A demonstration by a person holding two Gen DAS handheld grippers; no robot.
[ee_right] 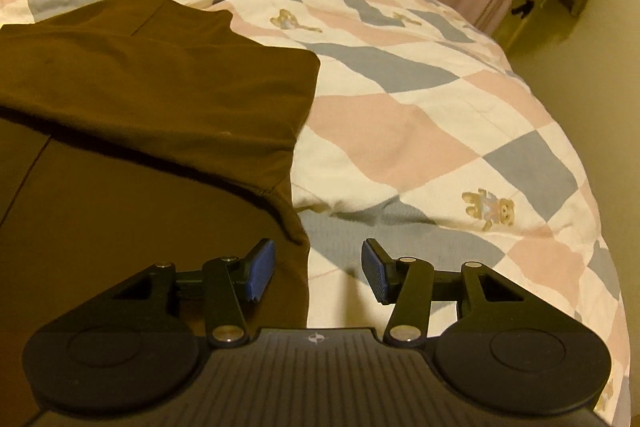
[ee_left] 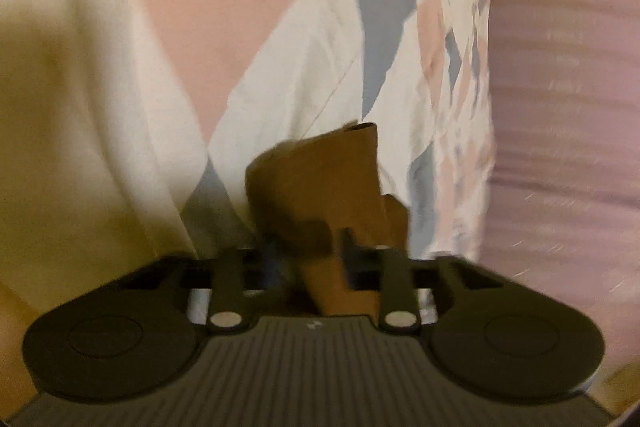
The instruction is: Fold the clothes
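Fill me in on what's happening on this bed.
A person with two handheld tongs is folding a brown garment on a bed covered by a checked quilt with teddy bears. The left tongs are shut on a bunched piece of the brown cloth, held above the quilt in a blurred view. The right tongs are open, empty, just above the garment's right edge, part of which is already folded over.

One brown garment (ee_right: 152, 75) — one quilt (ee_right: 420, 99) — two tools (ee_right: 318, 269)
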